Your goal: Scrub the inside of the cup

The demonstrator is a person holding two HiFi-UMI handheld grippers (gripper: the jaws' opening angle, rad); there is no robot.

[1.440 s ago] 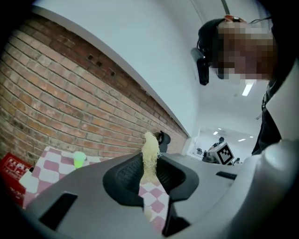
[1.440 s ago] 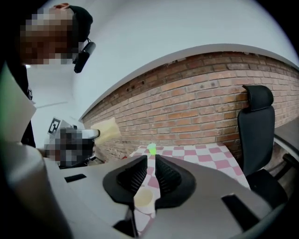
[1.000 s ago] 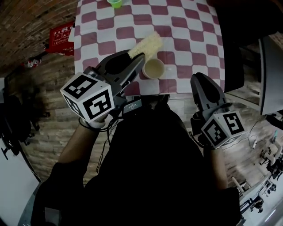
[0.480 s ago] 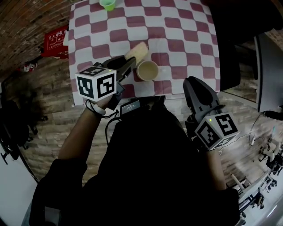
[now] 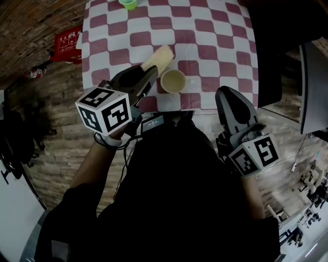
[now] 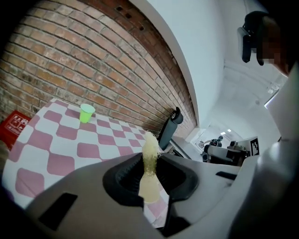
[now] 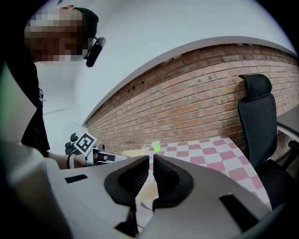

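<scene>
Cup [image 5: 173, 81] upright, mouth to the ceiling, just in from the table's [image 5: 215, 30] near edge, about midway along. There's bare cloth behind it out to the green cup [image 5: 128, 4] at the far edge, and a black chair [image 5: 277, 51] crowds the right edge. My left gripper [image 5: 149, 72] is clamped on the yellow scrubber [image 5: 159, 56], which slants toward the far edge just left of the cup. It's sunk since a second ago; the cup hasn't budged. My right gripper [image 5: 226, 93] hangs off the near edge, jaws just closing to a slit, nothing between.
</scene>
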